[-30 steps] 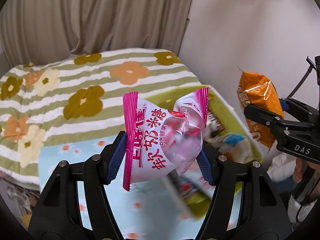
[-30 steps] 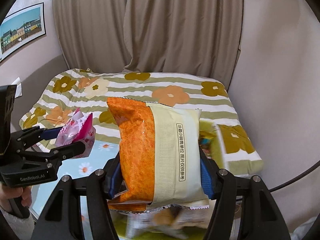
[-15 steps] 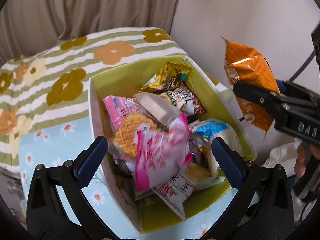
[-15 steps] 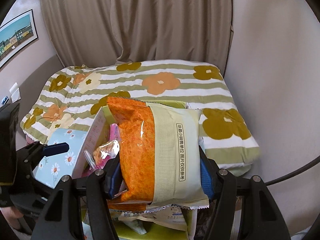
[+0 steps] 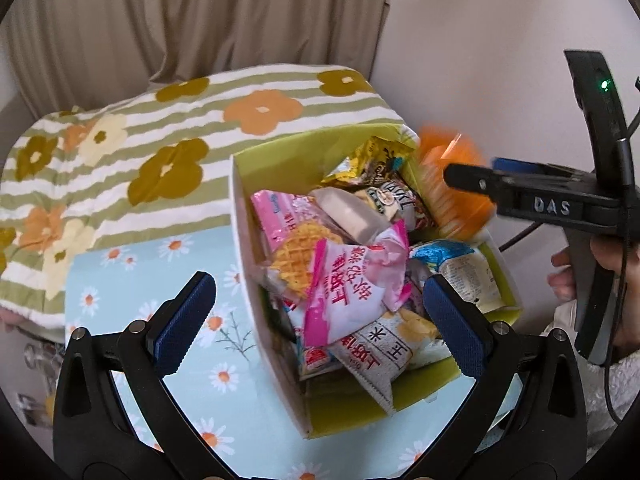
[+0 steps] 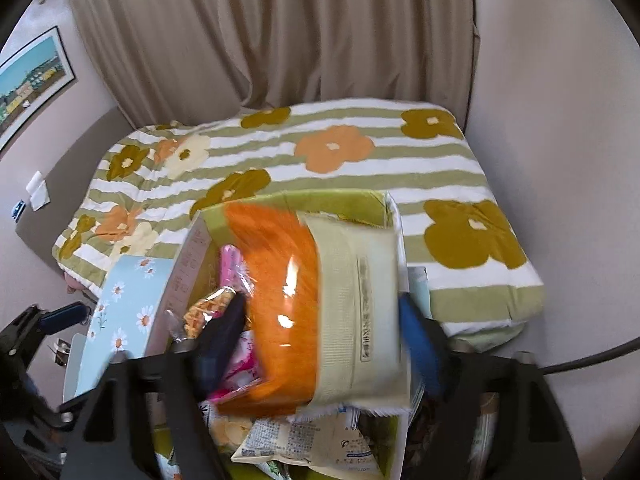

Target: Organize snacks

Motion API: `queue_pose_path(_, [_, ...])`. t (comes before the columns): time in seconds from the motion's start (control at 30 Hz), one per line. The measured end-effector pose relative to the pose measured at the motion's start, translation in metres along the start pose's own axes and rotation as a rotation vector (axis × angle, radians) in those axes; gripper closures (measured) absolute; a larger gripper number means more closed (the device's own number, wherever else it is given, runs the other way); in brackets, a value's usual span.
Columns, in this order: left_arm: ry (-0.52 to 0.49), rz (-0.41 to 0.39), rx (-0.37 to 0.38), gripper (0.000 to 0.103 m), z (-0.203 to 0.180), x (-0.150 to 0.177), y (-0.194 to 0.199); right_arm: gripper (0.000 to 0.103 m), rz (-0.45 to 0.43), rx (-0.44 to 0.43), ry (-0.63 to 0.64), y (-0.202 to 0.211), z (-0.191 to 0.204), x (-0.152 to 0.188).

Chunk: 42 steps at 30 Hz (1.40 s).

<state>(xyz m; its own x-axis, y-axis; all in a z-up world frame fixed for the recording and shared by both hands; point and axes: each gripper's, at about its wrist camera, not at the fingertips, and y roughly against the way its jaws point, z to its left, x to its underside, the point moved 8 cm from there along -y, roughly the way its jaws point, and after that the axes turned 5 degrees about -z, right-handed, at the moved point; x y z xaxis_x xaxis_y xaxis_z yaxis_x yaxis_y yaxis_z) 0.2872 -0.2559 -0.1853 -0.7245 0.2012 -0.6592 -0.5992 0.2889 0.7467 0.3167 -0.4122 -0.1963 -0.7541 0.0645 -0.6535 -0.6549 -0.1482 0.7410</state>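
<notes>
The left gripper (image 5: 320, 308) stands spread wide over the green box (image 5: 280, 152), nothing between its blue pads (image 5: 184, 316). The pink candy bag (image 5: 352, 292) lies below it on the heap of snacks in the box, apart from both pads. The right gripper (image 6: 320, 332) has its jaws opening; the orange and cream bag (image 6: 320, 304), blurred, sits between them above the box's contents. The box rests on a daisy-print surface (image 5: 180, 248) beside the flowered bedcover (image 6: 360, 152).

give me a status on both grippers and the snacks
Left gripper open, empty. Right gripper opening, orange bag dropping between its jaws. Pink candy bag in green box. Nothing in the way.
</notes>
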Motion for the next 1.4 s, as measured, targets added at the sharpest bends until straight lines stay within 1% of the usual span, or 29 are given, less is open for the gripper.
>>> queue_pose_path(0.03, [0.001, -0.001, -0.002, 0.0, 0.002, 0.0, 0.001, 0.001, -0.01, -0.001, -0.007, 0.002, 0.0, 0.001])
queue_pose_path(0.37, [0.053, -0.012, -0.04, 0.0, 0.023, 0.011, 0.021, 0.001, -0.019, -0.011, -0.029, 0.016, 0.008, 0.012])
queue_pose_path(0.47, [0.062, -0.029, -0.061, 0.0, 0.031, 0.014, 0.034, 0.001, -0.034, -0.015, -0.023, 0.026, 0.013, 0.014])
queue_pose_path(0.53, [0.066, -0.045, -0.069, 0.0, 0.035, 0.014, 0.046, 0.001, -0.062, -0.022, -0.016, 0.043, 0.023, 0.013])
queue_pose_path(0.63, [0.069, -0.104, -0.088, 0.0, 0.044, 0.013, 0.077, 0.001, -0.115, -0.02, 0.004, 0.072, 0.04, 0.008])
queue_pose_path(0.73, [0.09, -0.19, -0.104, 0.0, 0.055, 0.011, 0.122, 0.001, -0.194, -0.013, 0.021, 0.114, 0.064, 0.005])
queue_pose_path(0.8, [0.107, -0.238, -0.115, 0.0, 0.064, 0.015, 0.151, 0.001, -0.241, -0.004, 0.025, 0.14, 0.079, 0.007])
queue_pose_path(0.9, [0.108, -0.301, -0.139, 0.0, 0.076, 0.027, 0.19, 0.001, -0.287, 0.002, 0.029, 0.169, 0.101, 0.019])
queue_pose_path(1.07, [0.089, -0.367, -0.192, 0.0, 0.091, 0.055, 0.244, 0.001, -0.345, 0.004, 0.027, 0.207, 0.134, 0.047])
queue_pose_path(1.17, [0.094, -0.404, -0.21, 0.0, 0.099, 0.074, 0.269, 0.001, -0.376, 0.037, 0.044, 0.224, 0.15, 0.068])
queue_pose_path(1.3, [0.106, -0.42, -0.204, 0.0, 0.106, 0.095, 0.287, 0.001, -0.401, 0.07, 0.055, 0.237, 0.163, 0.088])
queue_pose_path(1.4, [0.115, -0.432, -0.199, 0.0, 0.112, 0.106, 0.296, 0.001, -0.414, 0.091, 0.061, 0.243, 0.168, 0.095])
